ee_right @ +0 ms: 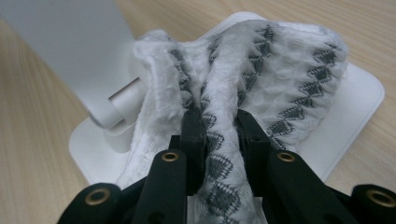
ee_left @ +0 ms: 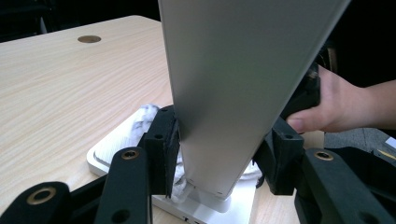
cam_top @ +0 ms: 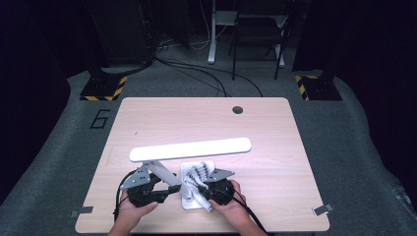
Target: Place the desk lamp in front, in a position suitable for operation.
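- Hands at the desk's near edge work a white desk lamp [cam_top: 189, 150] in the high view: the left gripper [cam_top: 167, 189] is closed around the lamp's slanted arm [cam_top: 162, 172], seemingly to steady it, while the right gripper [cam_top: 199, 189] presses a white cloth with grey zigzags [cam_top: 199, 172] onto the lamp's square base [cam_top: 189, 201], which sits close to the middle of that near edge. The lit lamp head [cam_top: 191, 149] spans above both tools.
- Black jaws of the left gripper [ee_left: 219, 149] stand either side of the silver lamp arm [ee_left: 233, 84] in the left gripper view, both pads against it just above the hinge; the hold looks meant to keep the lamp from sliding. Cloth [ee_left: 144, 119] bunches behind, on the base [ee_left: 105, 158], and the person's right hand [ee_left: 336, 105] is beyond.
- Pinched between the right gripper [ee_right: 219, 128] jaws in the right gripper view, a fold of the cloth [ee_right: 261, 70] rises in a ridge; the rest drapes over the base [ee_right: 359, 93] beside the arm's hinge [ee_right: 123, 100], a grip suited to wiping.
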